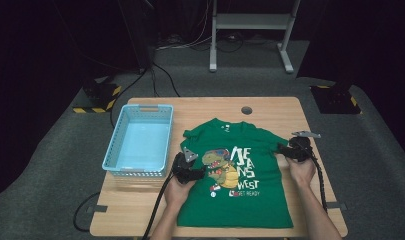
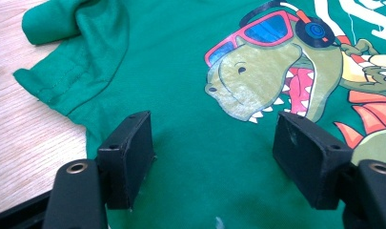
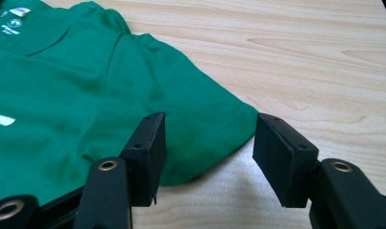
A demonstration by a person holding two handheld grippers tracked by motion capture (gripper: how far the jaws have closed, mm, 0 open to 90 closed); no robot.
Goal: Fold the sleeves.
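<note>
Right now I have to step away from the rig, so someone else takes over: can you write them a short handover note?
Left gripper: open, fingers over the green T-shirt beside the dinosaur print, near the left sleeve, which is bunched.
Right gripper: open, fingers straddling the right sleeve's hem, not clamped.
The shirt lies face up and flat on the wooden table; the blue basket stands left of it, nothing seen inside.
Done: shirt spread out.
Left: probably grip, fold, then basket it.
</note>
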